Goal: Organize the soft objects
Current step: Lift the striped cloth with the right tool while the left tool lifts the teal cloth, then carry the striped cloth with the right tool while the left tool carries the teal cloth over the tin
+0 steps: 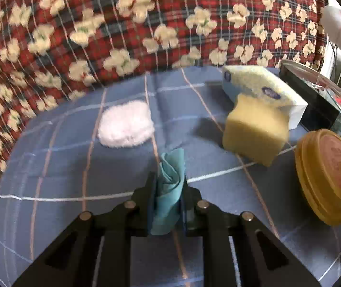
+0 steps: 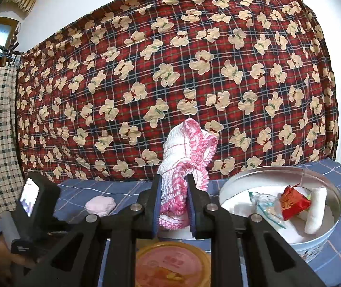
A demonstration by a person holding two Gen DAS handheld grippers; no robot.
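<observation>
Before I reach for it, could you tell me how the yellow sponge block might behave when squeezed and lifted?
The yellow sponge block looks porous, so it probably compresses and weighs little. It leans on the tissue pack, so a push may topple it.

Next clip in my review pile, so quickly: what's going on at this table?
A person is sorting soft items with two handheld grippers. The left gripper is shut on a teal cloth above the blue checked tablecloth. The right gripper is shut on a pink-and-white cloth, beside a round tin already holding several items. A white fluffy pad and a yellow sponge lie loose.
</observation>
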